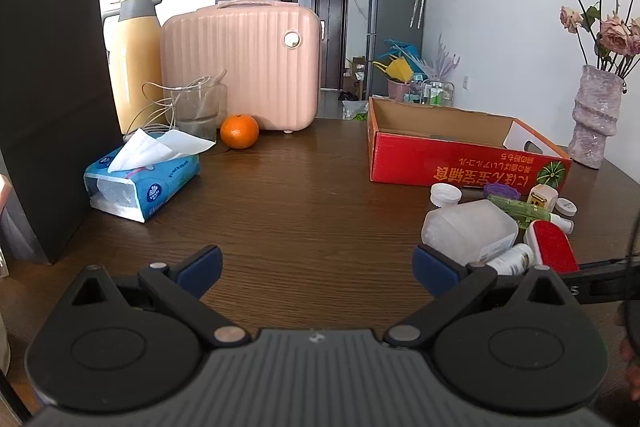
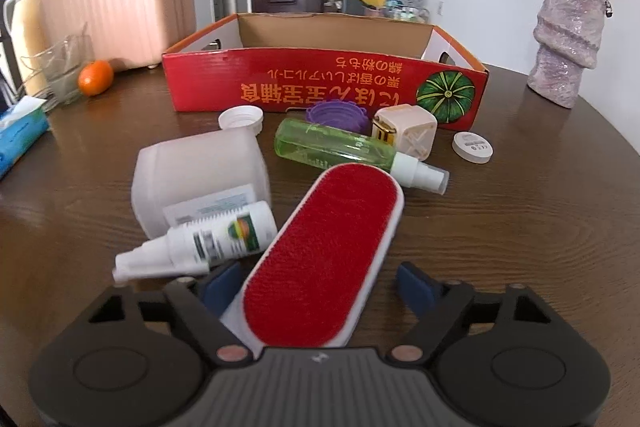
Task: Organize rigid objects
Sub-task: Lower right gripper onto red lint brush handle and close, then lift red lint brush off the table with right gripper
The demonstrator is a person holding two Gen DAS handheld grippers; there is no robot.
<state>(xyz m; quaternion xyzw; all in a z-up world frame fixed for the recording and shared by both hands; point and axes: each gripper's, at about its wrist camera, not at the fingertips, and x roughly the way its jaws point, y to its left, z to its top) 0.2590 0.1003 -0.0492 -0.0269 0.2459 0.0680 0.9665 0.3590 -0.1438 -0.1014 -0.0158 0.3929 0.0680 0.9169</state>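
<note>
Right gripper (image 2: 318, 283) straddles the near end of the red lint brush (image 2: 324, 251), which lies flat on the table (image 2: 520, 227) near its right edge; jaws apart, right pad clear of the brush, left pad's contact unclear. Beside the brush: white spray bottle (image 2: 208, 239), frosted jug (image 2: 200, 175), green spray bottle (image 2: 340, 147). Red cardboard box (image 2: 320, 87) stands behind them. Left gripper (image 1: 316, 267) hangs spread wide over bare wood, holding nothing.

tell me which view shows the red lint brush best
The right wrist view: the red lint brush fills the centre, its whole red face visible between the open right gripper fingers. The left wrist view catches only part of it at the right edge.
</note>
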